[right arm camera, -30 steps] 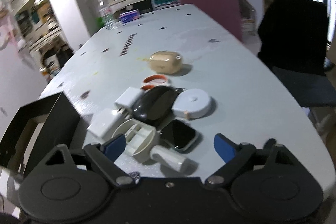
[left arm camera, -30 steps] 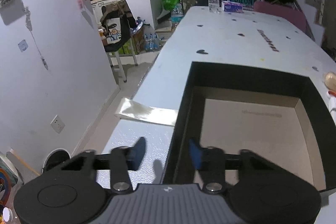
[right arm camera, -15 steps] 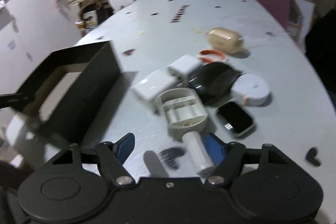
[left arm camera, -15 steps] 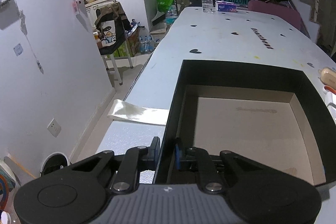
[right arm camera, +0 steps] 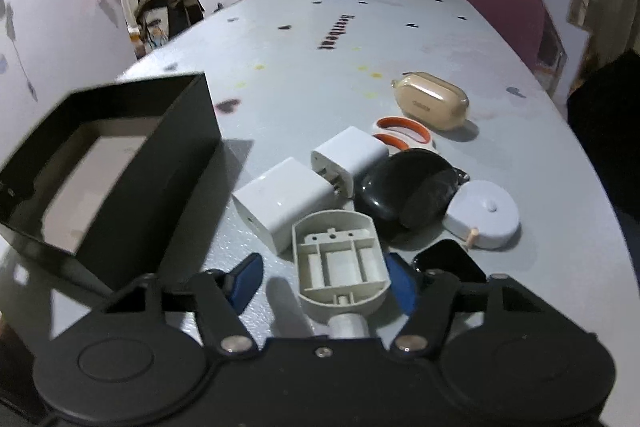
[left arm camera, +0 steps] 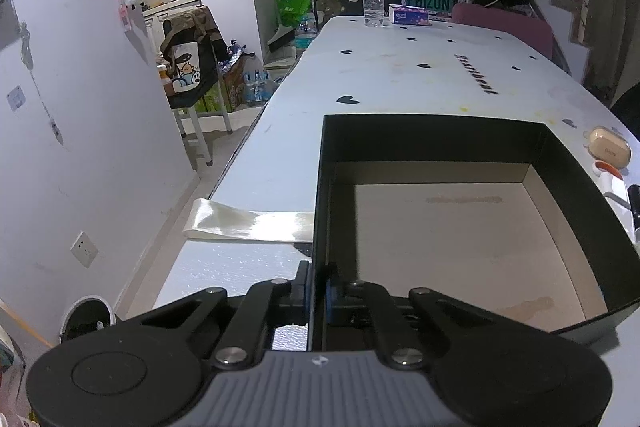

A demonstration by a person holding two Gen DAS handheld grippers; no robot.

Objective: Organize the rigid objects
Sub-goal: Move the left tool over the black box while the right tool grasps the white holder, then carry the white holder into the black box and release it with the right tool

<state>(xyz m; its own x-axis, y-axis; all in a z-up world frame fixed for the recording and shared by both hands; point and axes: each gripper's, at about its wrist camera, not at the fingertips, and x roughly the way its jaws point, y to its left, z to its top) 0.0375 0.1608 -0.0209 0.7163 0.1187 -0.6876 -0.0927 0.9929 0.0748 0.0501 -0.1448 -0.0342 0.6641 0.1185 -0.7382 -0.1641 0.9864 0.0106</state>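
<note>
An open black box with a pale bare floor sits on the white table. My left gripper is shut on its near-left wall, one pad outside and one inside. In the right wrist view the box stands to the left of a cluster of small objects. My right gripper straddles a beige plastic housing with a white stub; its jaws are closing, the right pad is at the housing's edge, and the left pad stands clear of it.
Behind the housing lie two white chargers, a black oval case, a white tape measure, a dark watch face and a tan earbud case. A satin strip hangs over the table's left edge.
The left jaws closed onto the box wall. The right gripper swung left and levelled, and its jaws narrowed around the beige housing.
</note>
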